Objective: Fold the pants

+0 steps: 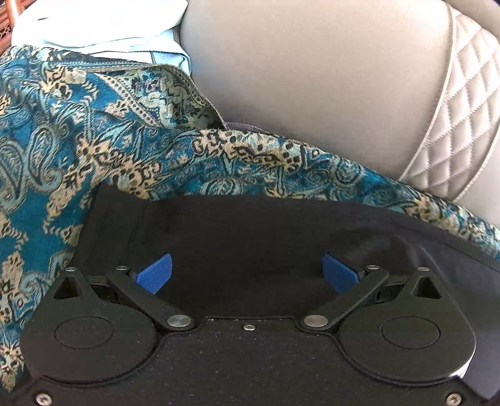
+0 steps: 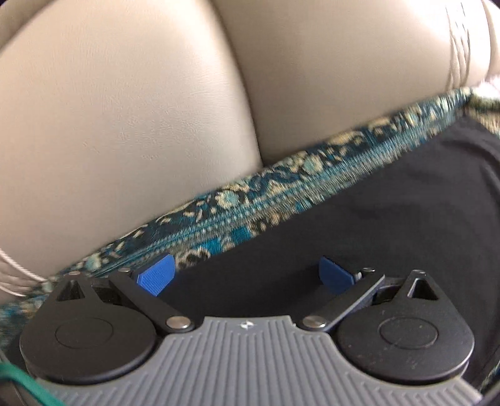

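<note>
Your left gripper [image 1: 247, 273] & right gripper [image 2: 245, 276]: both spread wide, holding nothing, low center over black pants [image 1: 250, 225]; patterned blue throw [image 1: 78, 131] upper left.

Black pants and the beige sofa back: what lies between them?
A band of teal paisley throw runs between the black pants and the sofa back, plain in the right wrist view.

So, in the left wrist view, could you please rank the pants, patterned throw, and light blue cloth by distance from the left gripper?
1. Pants, right under the left gripper.
2. Patterned throw, beyond and left.
3. Light blue cloth, far upper left.
</note>
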